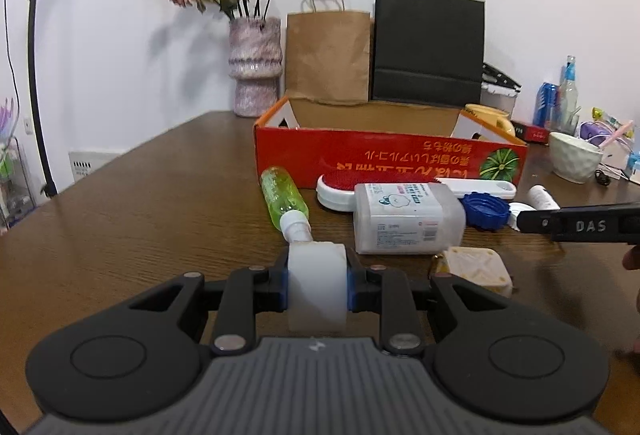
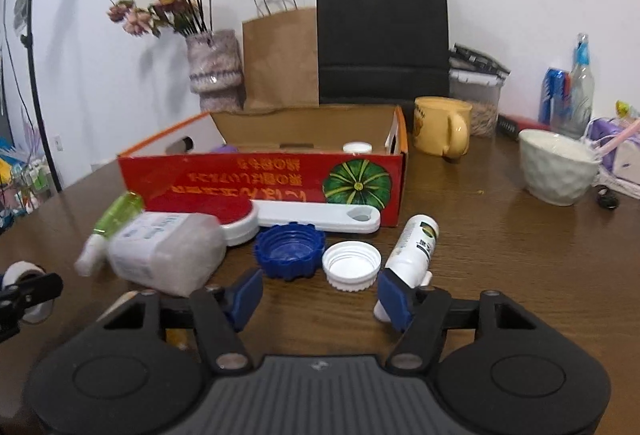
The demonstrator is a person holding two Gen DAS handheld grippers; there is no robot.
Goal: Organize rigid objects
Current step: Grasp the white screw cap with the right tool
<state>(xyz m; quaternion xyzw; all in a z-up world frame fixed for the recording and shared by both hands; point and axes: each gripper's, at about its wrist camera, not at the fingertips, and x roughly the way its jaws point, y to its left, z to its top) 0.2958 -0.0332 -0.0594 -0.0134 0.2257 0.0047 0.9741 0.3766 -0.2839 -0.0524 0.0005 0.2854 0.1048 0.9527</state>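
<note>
White cylinder [image 1: 316,279] pinched between left gripper [image 1: 317,285] fingers, held above tabletop [image 1: 160,203], near green bottle [image 1: 282,201]. Right gripper [image 2: 318,295] fingers spread, nothing between them; white cap [image 2: 351,265] and blue cap [image 2: 289,249] lying just beyond. White tube [image 2: 412,251] beside right finger. Clear jar [image 2: 164,255] and red brush [image 2: 240,215] seen at left. Red box [image 2: 260,179] placed farther back, open.
</note>
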